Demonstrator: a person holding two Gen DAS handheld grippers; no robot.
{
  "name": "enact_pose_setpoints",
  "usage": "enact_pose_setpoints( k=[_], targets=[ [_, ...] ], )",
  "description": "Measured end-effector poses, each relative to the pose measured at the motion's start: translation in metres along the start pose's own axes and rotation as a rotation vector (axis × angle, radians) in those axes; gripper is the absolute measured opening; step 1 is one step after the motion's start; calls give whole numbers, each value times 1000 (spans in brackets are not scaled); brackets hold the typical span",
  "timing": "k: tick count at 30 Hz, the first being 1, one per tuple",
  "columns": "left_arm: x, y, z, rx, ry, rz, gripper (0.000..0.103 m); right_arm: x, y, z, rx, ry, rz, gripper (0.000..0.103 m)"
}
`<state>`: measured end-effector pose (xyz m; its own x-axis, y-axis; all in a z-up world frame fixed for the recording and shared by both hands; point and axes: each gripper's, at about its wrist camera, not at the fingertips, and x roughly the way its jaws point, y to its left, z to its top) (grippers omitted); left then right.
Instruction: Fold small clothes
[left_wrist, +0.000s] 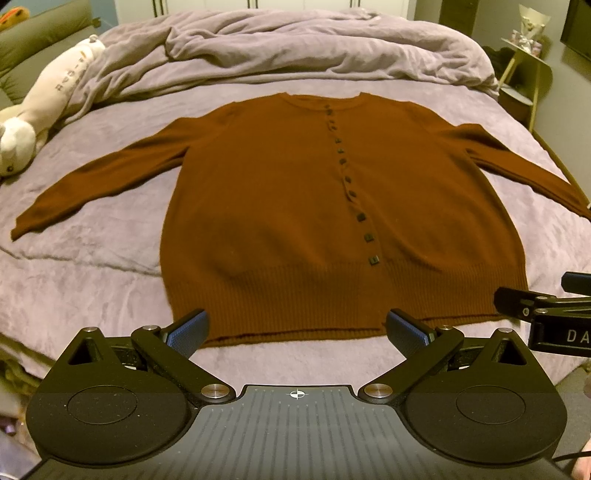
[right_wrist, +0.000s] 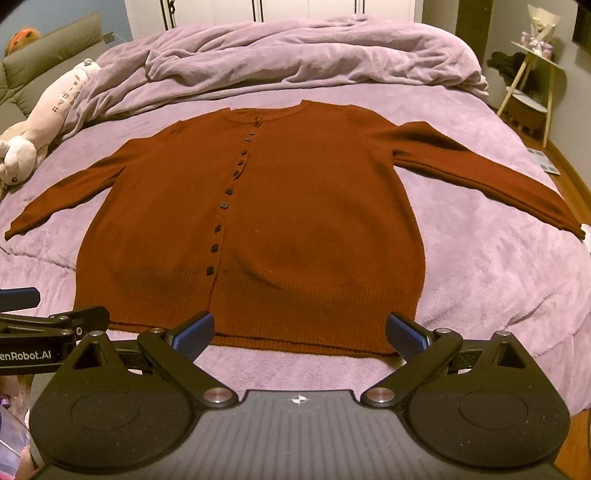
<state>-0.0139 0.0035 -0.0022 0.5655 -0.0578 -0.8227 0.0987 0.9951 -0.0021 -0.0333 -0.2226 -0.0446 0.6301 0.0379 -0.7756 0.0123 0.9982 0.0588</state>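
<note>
Left wrist view. Cardigan (left_wrist: 295, 206) — rust-brown, buttoned, front up, flat on the bed (left_wrist: 92, 280), both sleeves spread wide and the hem nearest the camera; laid out this way so every edge can be reached for folding. Left gripper (left_wrist: 297, 332) — fingers spread wide, holding nothing, poised over the hem. Crumpled duvet (left_wrist: 295, 48) pushed to the far end, likely to free space. Soft toy (left_wrist: 40, 110) at the bed's left edge.

Right wrist view. Right gripper (right_wrist: 299, 332) — likewise spread and empty, near the hem's right half. Folding not yet begun, by the look of it.
</note>
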Motion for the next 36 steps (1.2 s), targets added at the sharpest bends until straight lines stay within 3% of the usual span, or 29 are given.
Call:
enact_pose_setpoints(
  k=[36],
  targets=[
    [3,0,0,-4,11,-3,103,1,-2,2,5,2,8,99]
  ],
)
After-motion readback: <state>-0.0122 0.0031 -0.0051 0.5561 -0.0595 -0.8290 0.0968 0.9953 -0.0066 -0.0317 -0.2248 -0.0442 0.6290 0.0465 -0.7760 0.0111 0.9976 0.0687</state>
